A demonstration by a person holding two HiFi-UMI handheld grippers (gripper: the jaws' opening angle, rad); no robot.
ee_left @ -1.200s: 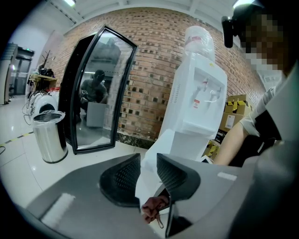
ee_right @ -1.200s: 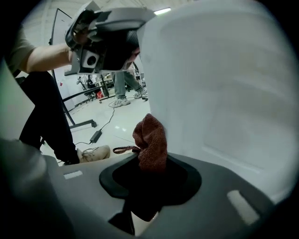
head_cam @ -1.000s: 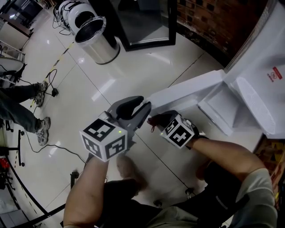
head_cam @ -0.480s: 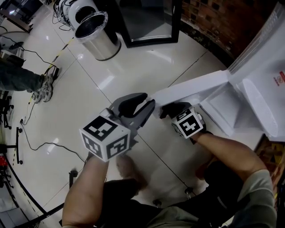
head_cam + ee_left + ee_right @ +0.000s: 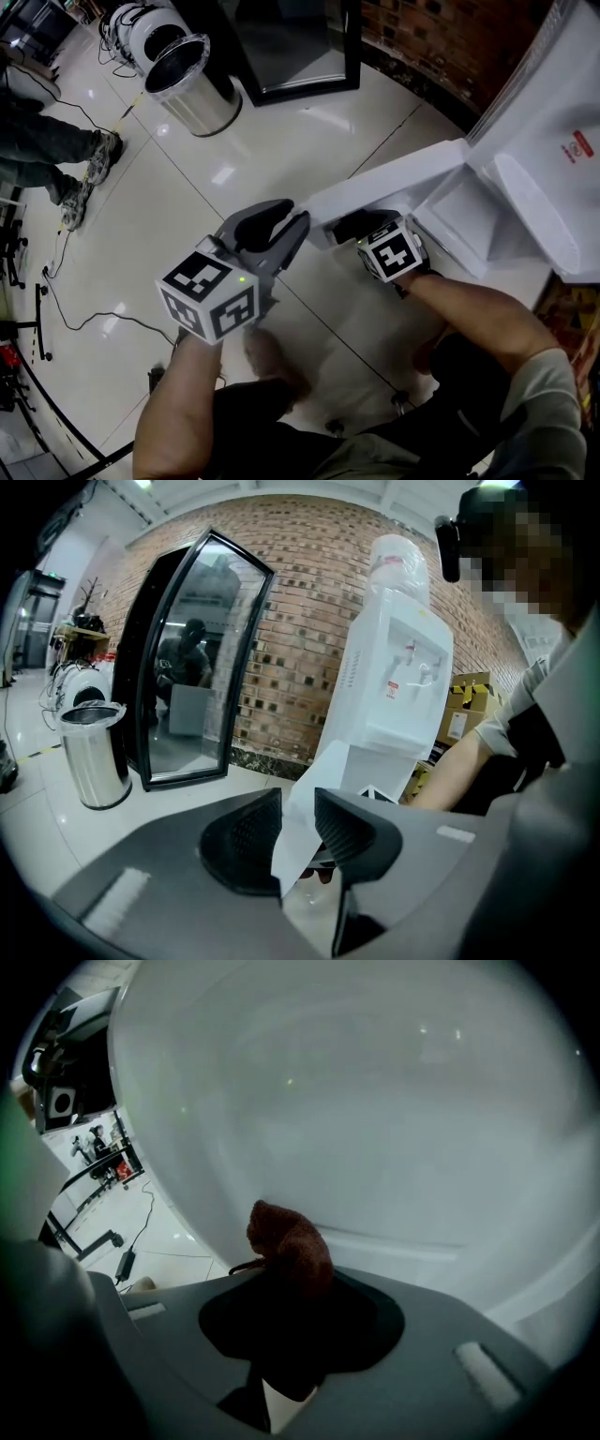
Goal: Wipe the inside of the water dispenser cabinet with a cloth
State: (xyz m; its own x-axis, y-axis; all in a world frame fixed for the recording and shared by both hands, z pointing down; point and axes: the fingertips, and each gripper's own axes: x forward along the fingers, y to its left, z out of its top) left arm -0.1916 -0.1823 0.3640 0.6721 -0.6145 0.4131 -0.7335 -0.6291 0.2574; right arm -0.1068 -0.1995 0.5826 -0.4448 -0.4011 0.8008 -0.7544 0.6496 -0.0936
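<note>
1. Left gripper [image 5: 292, 230] [image 5: 298, 832]: at 9 o'clock of centre in the head view. Jaws narrow, pinched on the free edge of the white door [image 5: 389, 183] [image 5: 309, 799], which stands between both pads

2. Right gripper [image 5: 354, 225] [image 5: 292, 1309]: just at 3 o'clock of the left one, tucked against the door's near side. Jaws part-closed on a bunched brown cloth [image 5: 289, 1243]. The cloth sticks out past the tips toward a smooth white surface [image 5: 375, 1101]; contact cannot be told

3. Door: swung open, running from the grippers toward 2 o'clock, where it meets the cabinet [image 5: 464, 225]

4. Water dispenser [image 5: 553, 131] [image 5: 398, 677]: white, at 3 o'clock, with the cabinet open at its base

5. Floor [image 5: 234, 159]: pale glossy tiles, with a cable [image 5: 94, 314] trailing at 8 o'clock

6. Bin [image 5: 192, 84] [image 5: 89, 752]: metal, upright, at 11 o'clock

7. Glass panel [image 5: 291, 42] [image 5: 187, 677]: black-framed, at 12 o'clock, in front of the brick wall [image 5: 422, 37] [image 5: 300, 621]

8. Person's legs [image 5: 47, 141]: far edge at 10 o'clock
</note>
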